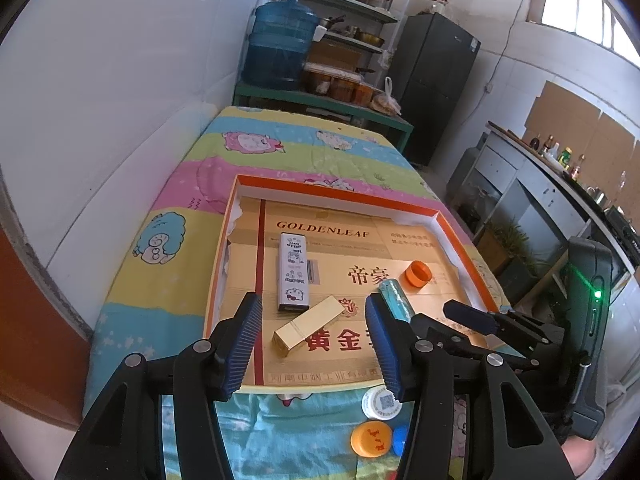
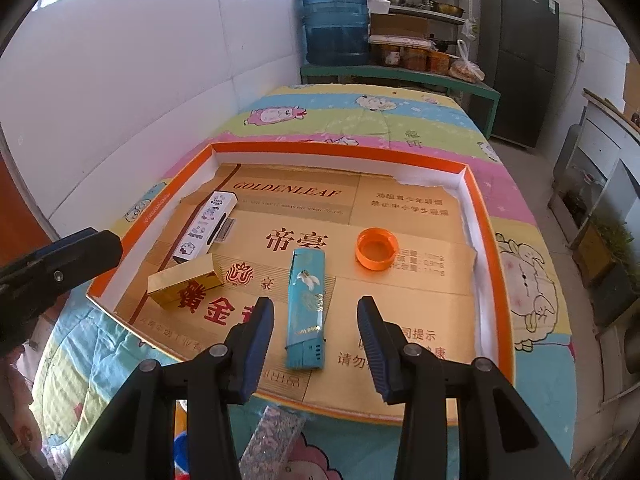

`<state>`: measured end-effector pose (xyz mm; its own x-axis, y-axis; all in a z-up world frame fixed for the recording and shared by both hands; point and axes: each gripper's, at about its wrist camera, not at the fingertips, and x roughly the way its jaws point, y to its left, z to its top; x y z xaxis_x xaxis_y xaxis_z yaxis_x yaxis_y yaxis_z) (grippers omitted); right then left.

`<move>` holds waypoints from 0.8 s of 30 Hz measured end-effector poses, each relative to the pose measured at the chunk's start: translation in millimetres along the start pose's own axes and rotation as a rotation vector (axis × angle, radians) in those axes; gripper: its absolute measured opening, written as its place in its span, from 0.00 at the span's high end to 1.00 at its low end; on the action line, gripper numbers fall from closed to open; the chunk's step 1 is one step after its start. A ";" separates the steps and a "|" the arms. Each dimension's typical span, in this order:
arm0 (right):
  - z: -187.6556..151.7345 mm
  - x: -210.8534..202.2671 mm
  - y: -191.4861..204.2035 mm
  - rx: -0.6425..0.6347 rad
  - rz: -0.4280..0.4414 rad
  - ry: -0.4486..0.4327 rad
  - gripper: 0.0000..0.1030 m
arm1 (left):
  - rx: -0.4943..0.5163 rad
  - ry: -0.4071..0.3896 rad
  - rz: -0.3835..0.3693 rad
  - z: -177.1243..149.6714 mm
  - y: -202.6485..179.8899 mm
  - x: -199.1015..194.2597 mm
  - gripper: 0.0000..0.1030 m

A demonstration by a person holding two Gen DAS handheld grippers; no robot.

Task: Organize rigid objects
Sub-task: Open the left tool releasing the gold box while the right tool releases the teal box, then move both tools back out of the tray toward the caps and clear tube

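An orange-rimmed tray (image 1: 340,194) (image 2: 340,146) lined with gold cardboard lies on a cartoon bedsheet. In it are a gold box (image 1: 308,326) (image 2: 184,284), a white cartoon-print box (image 1: 293,272) (image 2: 206,232), a teal lighter (image 1: 396,296) (image 2: 306,308) and an orange cap (image 1: 418,274) (image 2: 376,254). My left gripper (image 1: 312,344) is open just above the gold box, which lies flat, untouched. My right gripper (image 2: 316,344) is open over the lighter, its pads clear of it. Each gripper shows in the other's view: the right gripper (image 1: 472,316) and the left gripper (image 2: 80,252).
On the sheet in front of the tray lie a white cap (image 1: 381,402), an orange cap (image 1: 371,438), a blue cap (image 1: 400,440) and a glittery bar (image 2: 272,440). A white wall runs along the left. A water jug (image 1: 280,44), shelves and a dark fridge (image 1: 436,80) stand beyond the bed.
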<state>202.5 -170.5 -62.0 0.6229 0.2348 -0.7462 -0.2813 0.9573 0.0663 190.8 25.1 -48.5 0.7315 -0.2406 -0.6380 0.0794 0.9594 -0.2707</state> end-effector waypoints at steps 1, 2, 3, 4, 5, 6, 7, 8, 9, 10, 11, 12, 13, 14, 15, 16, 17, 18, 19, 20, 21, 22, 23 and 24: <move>-0.7 -2.6 0.1 0.001 0.000 -0.003 0.58 | 0.001 -0.001 0.000 -0.3 -0.4 -2.5 0.46; -0.8 -5.2 0.2 0.002 -0.001 -0.006 0.58 | 0.001 -0.002 0.001 -1.1 -0.8 -4.8 0.46; -1.4 -7.6 0.4 0.003 -0.001 -0.008 0.58 | 0.002 -0.003 0.001 -2.0 -1.3 -6.9 0.46; -2.3 -10.7 0.6 0.004 -0.001 -0.011 0.58 | 0.002 -0.004 0.001 -2.7 -1.1 -9.1 0.46; -3.7 -14.4 0.8 0.006 -0.001 -0.014 0.58 | 0.002 -0.005 0.000 -3.6 -1.6 -11.2 0.46; -4.2 -16.7 1.0 0.007 -0.001 -0.017 0.58 | 0.002 -0.005 0.000 -4.6 -2.0 -13.2 0.46; -5.1 -19.4 1.4 0.008 0.000 -0.020 0.58 | 0.002 -0.005 0.001 -5.6 -2.3 -15.3 0.46; -6.5 -23.5 1.7 0.010 0.000 -0.024 0.58 | 0.003 -0.005 0.001 -6.4 -2.7 -17.1 0.46; -7.4 -27.5 1.9 0.012 0.000 -0.028 0.58 | 0.004 -0.006 0.002 -6.4 -2.4 -17.7 0.46; -8.7 -30.6 2.2 0.014 0.000 -0.031 0.58 | 0.005 -0.007 0.002 -7.4 -2.9 -20.5 0.46; -9.9 -34.0 2.3 0.015 0.001 -0.034 0.58 | 0.007 -0.008 0.003 -8.3 -3.2 -23.0 0.46; -11.9 -38.3 2.7 0.018 0.002 -0.038 0.58 | 0.008 -0.010 0.003 -9.5 -3.8 -25.9 0.46; -13.1 -41.9 3.1 0.017 0.002 -0.041 0.58 | 0.010 -0.012 0.003 -10.6 -4.2 -28.6 0.46; -14.4 -45.0 3.7 0.015 0.001 -0.043 0.58 | 0.013 -0.012 0.003 -11.4 -4.9 -31.7 0.46; -15.8 -48.7 4.6 0.012 -0.003 -0.045 0.58 | 0.016 -0.013 0.004 -12.3 -5.8 -34.1 0.46; -16.9 -51.6 5.1 0.010 -0.007 -0.048 0.58 | 0.018 -0.013 0.004 -13.3 -6.7 -36.0 0.46; -18.0 -54.8 5.4 0.009 -0.009 -0.051 0.58 | 0.020 -0.015 0.004 -14.3 -7.4 -38.6 0.46; -19.5 -59.2 5.5 0.011 -0.009 -0.054 0.58 | 0.023 -0.016 0.003 -15.3 -8.4 -41.4 0.46; -20.4 -61.2 5.6 0.012 -0.009 -0.056 0.58 | 0.025 -0.018 0.002 -16.7 -8.9 -44.6 0.46; -21.8 -65.3 6.0 0.013 -0.009 -0.059 0.58 | 0.028 -0.020 0.002 -17.3 -9.7 -47.2 0.46; -22.8 -66.8 6.6 0.013 -0.010 -0.061 0.58 | 0.030 -0.022 0.002 -18.5 -10.5 -51.1 0.46; -23.9 -69.5 7.1 0.013 -0.012 -0.064 0.58 | 0.032 -0.024 0.002 -18.9 -11.5 -53.7 0.46; -24.8 -72.0 7.7 0.013 -0.013 -0.066 0.58 | 0.033 -0.026 0.001 -19.4 -11.8 -56.1 0.46; -26.4 -75.8 8.5 0.013 -0.012 -0.070 0.58 | 0.034 -0.029 0.001 -20.6 -12.1 -59.6 0.46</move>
<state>133.6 -184.6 -22.4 0.6756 0.2341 -0.6991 -0.2641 0.9622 0.0670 132.3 24.7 -22.1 0.7506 -0.2356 -0.6173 0.1015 0.9643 -0.2447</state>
